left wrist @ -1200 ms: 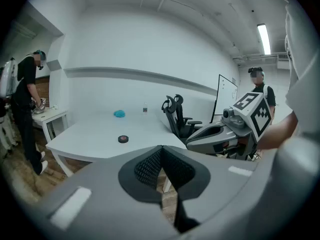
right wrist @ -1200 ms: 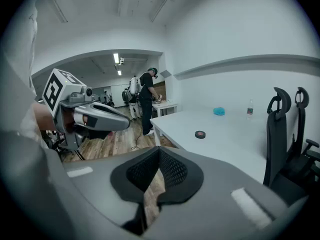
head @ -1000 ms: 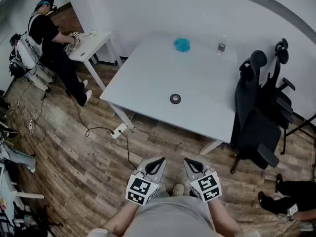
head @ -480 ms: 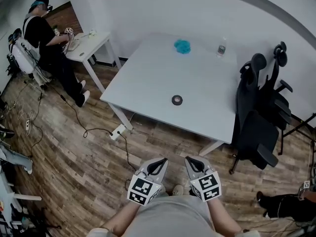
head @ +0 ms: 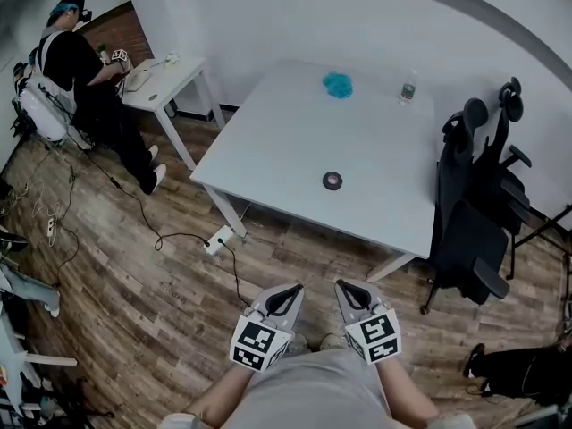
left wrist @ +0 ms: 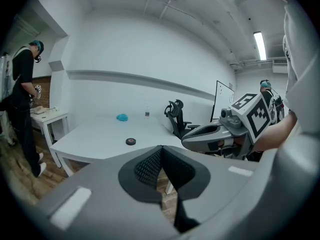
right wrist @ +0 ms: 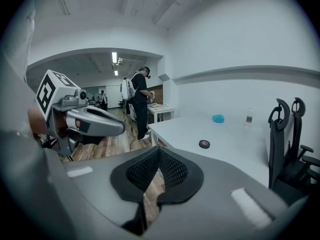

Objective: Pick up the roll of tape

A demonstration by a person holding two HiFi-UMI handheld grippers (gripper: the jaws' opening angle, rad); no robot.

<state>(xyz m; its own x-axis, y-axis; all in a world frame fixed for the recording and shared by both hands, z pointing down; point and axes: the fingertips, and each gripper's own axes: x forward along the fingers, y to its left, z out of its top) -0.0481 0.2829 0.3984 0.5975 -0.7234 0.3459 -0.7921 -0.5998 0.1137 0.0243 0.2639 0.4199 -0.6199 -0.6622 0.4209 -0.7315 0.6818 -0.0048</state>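
- Head view: my left hand-held gripper (head: 288,290) and right hand-held gripper (head: 345,287) are both clenched, empty.
- On the desk (head: 286,141), well ahead of them, lies the roll of tape (head: 332,180).

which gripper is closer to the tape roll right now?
Right, narrowly. The right gripper sits almost straight below the tape roll in the head view; the left gripper is offset further left. Both are over the floor, short of the table.
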